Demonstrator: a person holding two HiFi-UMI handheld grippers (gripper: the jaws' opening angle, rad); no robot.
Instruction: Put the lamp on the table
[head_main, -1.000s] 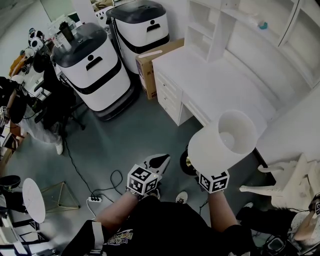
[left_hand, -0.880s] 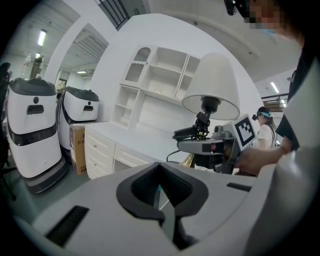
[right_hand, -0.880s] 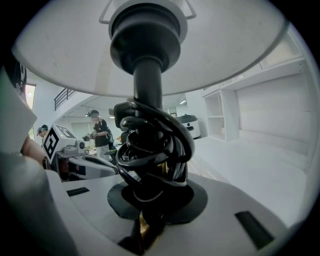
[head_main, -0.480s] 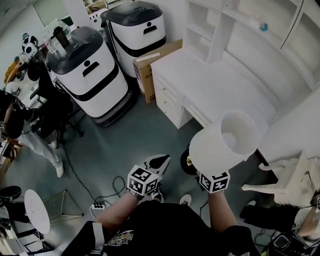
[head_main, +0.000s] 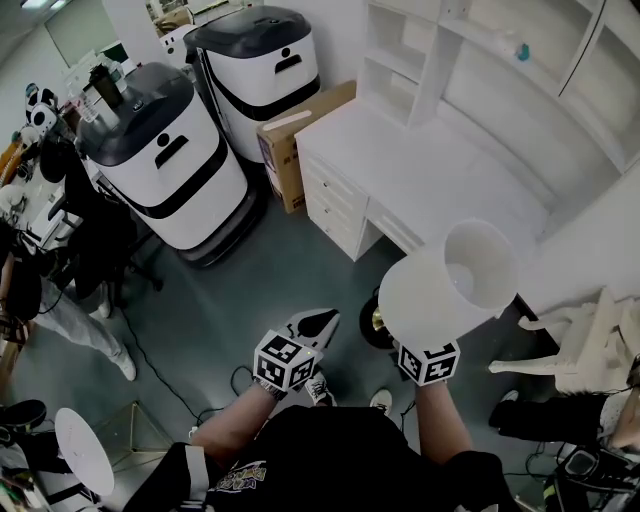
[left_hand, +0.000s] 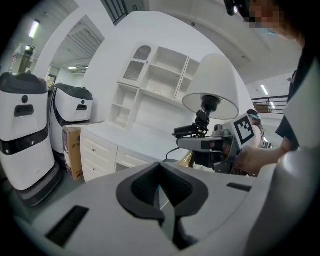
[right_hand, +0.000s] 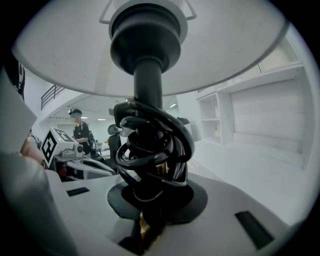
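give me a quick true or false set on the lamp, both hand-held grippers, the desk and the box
1. The right hand-held gripper is clamped on the black stem of the white-shaded table lamp. True.
2. The lamp stands on the white drawer desk. False: it is held in the air, short of the desk.
3. The left hand-held gripper holds nothing. True.
4. The brown cardboard box lies on the desk. False: it stands on the grey floor beside the desk's end.
5. A black cord is coiled round the lamp's stem. True.
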